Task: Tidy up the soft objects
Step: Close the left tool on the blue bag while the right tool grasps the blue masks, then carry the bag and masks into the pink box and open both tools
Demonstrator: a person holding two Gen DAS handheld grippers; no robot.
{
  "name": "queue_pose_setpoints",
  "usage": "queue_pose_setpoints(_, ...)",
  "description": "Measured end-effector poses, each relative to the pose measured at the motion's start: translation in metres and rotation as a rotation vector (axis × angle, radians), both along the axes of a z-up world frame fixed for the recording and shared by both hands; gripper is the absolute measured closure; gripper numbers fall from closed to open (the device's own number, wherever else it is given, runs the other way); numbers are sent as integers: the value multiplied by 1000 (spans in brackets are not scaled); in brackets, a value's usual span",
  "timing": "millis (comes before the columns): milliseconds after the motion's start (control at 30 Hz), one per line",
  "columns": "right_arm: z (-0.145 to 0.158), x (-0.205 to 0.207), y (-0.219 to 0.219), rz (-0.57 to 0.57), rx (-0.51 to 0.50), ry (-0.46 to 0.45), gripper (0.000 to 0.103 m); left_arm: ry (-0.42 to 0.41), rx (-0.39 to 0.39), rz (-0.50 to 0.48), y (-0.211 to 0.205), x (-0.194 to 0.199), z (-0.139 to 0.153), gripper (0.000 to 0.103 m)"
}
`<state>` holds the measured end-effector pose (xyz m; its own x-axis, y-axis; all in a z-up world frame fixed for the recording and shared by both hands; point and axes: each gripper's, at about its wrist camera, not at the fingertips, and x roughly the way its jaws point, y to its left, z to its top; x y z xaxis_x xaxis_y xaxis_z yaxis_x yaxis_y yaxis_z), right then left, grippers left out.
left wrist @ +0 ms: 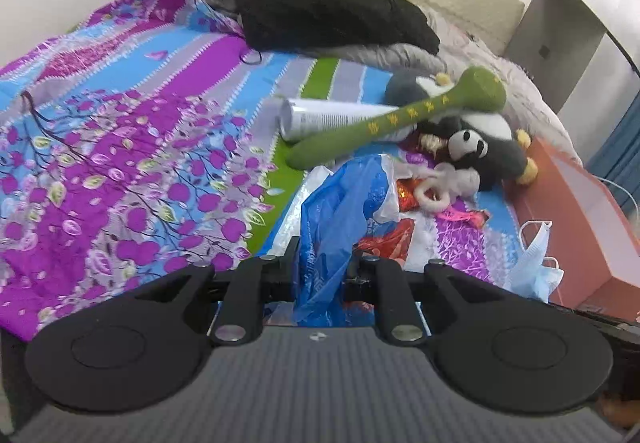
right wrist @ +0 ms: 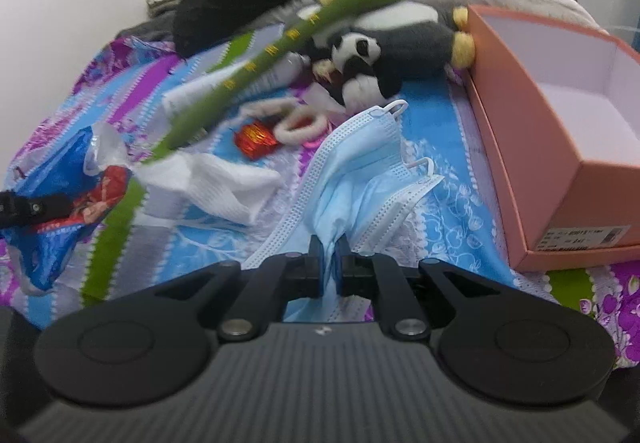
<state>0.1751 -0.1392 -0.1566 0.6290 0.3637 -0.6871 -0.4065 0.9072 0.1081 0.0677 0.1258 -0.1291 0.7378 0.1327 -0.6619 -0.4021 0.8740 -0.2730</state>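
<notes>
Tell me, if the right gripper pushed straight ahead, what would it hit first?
Probably more of the blue mask the right gripper already pinches, draped ahead on the bed; depth is unclear.

Soft even daylight, source unclear; strong fisheye bending at edges; right view motion-blurred, corners dark.

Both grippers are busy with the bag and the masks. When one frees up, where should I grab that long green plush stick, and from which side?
Grip the green plush stick on its narrow middle shaft, not the bulbous head. In the left wrist view it lies diagonally across the white tube and the plush penguin, so it sits raised. Come from above on its open near side, jaws across its length.
</notes>
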Motion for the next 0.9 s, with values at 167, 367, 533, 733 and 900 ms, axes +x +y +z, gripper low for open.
queue_pose_setpoints(167,22,-21,-6,16,30,-16,94,-27,-2,0,-10,-17,21,83)
queue_pose_setpoints(367,51,-47,-17,22,62,-62,94,-60,-8,-44,-30,-29,41,83)
queue_pose_setpoints(533,70,-63,-32,-3,91,-98,94,-79,-22,-104,-52,-32,53,83)
queue_pose_setpoints(733,84,-76,-59,-53,91,-136,94,-101,-45,-201,-90,-26,62,83)
queue_pose_setpoints(900,92,-85,-88,-120,89,-165,94,-109,-63,-302,-127,-13,67,83)
